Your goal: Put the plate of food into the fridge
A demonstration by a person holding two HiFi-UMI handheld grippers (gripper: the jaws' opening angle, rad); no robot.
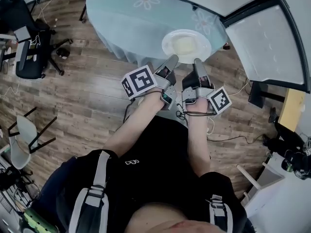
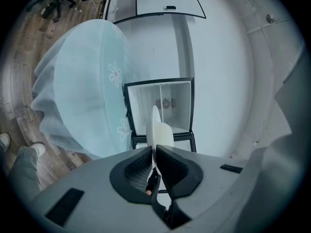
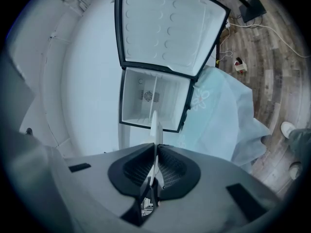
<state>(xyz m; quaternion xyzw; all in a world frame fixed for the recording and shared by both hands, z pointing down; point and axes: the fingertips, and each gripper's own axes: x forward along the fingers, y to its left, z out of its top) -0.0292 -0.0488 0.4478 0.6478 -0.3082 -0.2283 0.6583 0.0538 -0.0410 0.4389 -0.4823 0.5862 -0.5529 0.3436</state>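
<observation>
White plate (image 1: pixel 166 45), round, glossy, thin-edged, with pale flat square of food (image 1: pixel 184 45) at centre. Held over near right edge of round desk (image 1: pixel 126 18); seemingly clear of the cloth in both gripper views.

Left claw (image 1: pixel 172 59) almost closed, clamped on plate's near rim. Right claw (image 1: pixel 198 63) likewise, narrow gap filled by plate edge. Ribbed black pads (image 2: pixel 138 166), grey moulded bodies.

Pale blue tablecloth (image 2: pixel 82 81), white flower print, soft draped folds above wood-plank floor (image 1: pixel 87 96).

Small white fridge (image 3: pixel 146 101) straight ahead on far side, door (image 3: pixel 165 28) swung wide, dimpled inner liner, fan grille (image 2: pixel 166 102) on back wall.

Step judged: carry phase, plate gripped, not yet inside.

Next: advance level toward open compartment, keep equal pressure both sides, avoid tilt and sliding food, clear the frame before lowering.
</observation>
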